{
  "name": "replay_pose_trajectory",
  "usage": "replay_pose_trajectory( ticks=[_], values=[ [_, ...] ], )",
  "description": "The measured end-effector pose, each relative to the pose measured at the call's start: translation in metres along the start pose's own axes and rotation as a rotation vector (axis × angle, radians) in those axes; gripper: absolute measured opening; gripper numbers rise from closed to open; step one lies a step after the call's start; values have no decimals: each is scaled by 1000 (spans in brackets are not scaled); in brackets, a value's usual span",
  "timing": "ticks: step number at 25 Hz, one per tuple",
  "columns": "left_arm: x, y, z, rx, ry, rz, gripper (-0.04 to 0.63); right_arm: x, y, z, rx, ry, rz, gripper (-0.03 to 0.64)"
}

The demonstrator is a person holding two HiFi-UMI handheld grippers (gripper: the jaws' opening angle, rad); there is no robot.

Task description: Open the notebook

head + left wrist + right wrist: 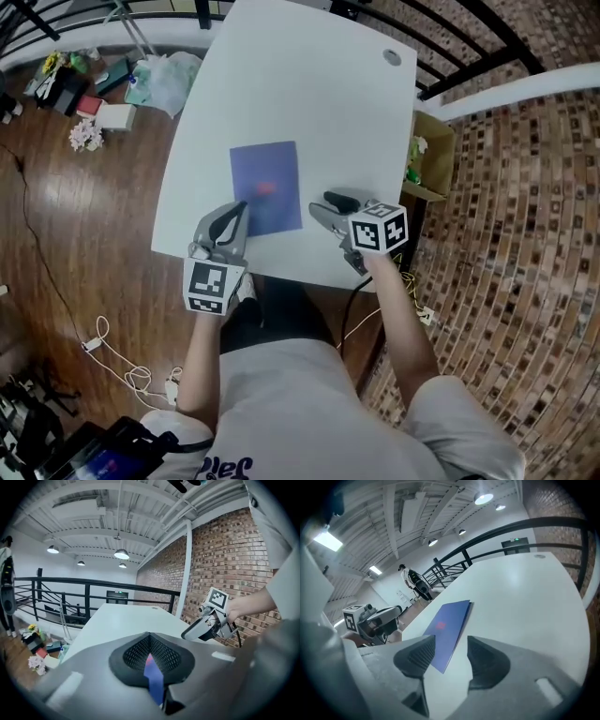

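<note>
A closed blue notebook (265, 187) with a small red mark lies flat on the white table (309, 84), near its front edge. My left gripper (232, 217) is over the notebook's near left corner, its fingertips together and nothing held. In the left gripper view a strip of the notebook (153, 673) shows through the slit behind the closed tips of the left gripper (149, 639). My right gripper (326, 208) hovers just right of the notebook's near right corner, open. In the right gripper view the notebook (447, 625) lies beyond the spread jaws of the right gripper (451, 645), with nothing between them.
A round grommet (392, 57) sits at the table's far right. A cardboard box (433, 155) stands beside the table's right edge. Bags and clutter (112, 80) lie on the wooden floor at the far left, a white cable (117, 356) nearer. Black railings (520, 527) run behind.
</note>
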State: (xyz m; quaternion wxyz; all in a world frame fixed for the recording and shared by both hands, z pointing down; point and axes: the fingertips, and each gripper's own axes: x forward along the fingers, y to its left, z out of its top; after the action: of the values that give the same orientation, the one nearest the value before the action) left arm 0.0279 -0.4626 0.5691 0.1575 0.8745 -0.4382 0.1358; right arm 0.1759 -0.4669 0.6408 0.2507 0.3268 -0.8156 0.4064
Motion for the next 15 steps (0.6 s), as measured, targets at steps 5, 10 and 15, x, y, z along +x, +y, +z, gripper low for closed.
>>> replay_pose_trajectory(
  ticks=[5, 10, 15],
  values=[
    [15, 4, -11, -27, 35, 12, 15, 32, 0, 10, 8, 13, 44, 201],
    [23, 6, -18, -45, 54, 19, 15, 53, -5, 22, 4, 28, 46, 201],
    [25, 21, -26, -60, 65, 51, 15, 70, -6, 31, 14, 32, 68, 201]
  ],
)
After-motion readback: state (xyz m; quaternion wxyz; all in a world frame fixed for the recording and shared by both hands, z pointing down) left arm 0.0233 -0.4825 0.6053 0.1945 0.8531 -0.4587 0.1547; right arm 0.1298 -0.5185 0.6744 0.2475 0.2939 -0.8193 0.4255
